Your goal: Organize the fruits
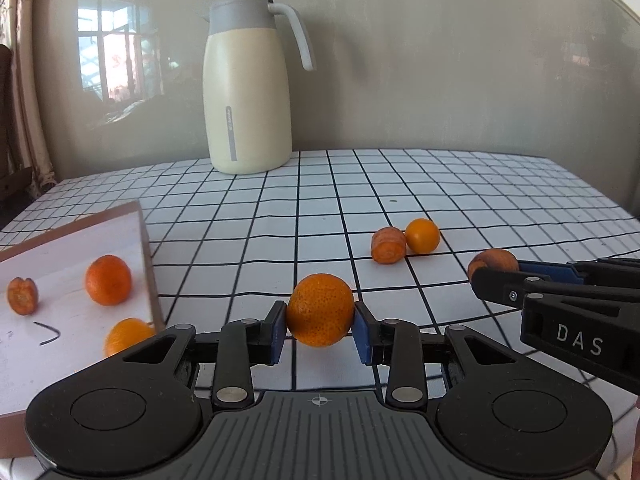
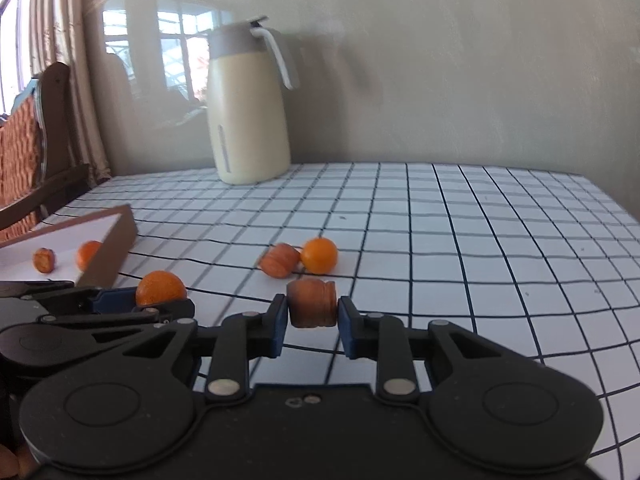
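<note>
At far left on the grid-patterned bench, the shallow brown-walled white tray already holds small fruits, marking it as the likely collection point. Beside it, the left gripper pinches a round orange tangerine raised off the cloth for transfer. Further right, the right gripper clamps a brownish ridged fruit piece likewise, while two loose fruits wait beyond.

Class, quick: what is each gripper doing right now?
Left gripper: shut on an orange.
Right gripper: shut on a brown fruit piece.
</note>
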`<state>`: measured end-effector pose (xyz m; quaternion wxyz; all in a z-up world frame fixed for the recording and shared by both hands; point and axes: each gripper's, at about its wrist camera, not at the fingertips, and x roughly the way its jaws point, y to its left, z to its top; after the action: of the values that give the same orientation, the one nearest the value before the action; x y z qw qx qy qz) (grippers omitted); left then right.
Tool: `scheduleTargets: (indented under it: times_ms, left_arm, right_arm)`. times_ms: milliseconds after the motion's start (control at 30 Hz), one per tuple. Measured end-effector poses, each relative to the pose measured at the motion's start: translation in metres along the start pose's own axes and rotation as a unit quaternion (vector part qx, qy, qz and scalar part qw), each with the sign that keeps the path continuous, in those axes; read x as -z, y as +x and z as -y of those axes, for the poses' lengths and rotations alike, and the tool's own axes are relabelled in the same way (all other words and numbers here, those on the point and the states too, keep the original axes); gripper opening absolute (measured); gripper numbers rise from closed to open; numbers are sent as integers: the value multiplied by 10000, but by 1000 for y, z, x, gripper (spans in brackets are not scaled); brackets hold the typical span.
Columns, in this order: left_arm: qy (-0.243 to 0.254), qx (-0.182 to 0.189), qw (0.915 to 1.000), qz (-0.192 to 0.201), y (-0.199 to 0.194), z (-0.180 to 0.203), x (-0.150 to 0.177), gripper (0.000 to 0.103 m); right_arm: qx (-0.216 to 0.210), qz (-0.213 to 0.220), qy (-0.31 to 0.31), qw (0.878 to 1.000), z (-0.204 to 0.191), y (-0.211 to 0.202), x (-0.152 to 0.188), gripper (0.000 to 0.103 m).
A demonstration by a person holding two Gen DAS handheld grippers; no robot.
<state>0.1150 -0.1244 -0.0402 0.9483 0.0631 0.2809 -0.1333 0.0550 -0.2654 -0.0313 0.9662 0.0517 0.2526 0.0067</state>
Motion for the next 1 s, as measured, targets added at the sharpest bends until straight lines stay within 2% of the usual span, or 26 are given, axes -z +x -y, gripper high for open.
scheduleTargets:
  times_ms: [333,600,1000]
  left_arm:
    - [-11,-21,9997,236,-44,-21,6,35]
    - [-221,-199,9985,451,-73,-50,6,35]
    - [-594,-534,9952,571,-101,-96,16,35]
  right_arm:
    - [-517,94,-333,9981,-29,-23,1,18]
    - [-864,270,-388,9951,-48,-32,-7,18]
    - [-1360,408,-614,9880,-89,-33,-13,18]
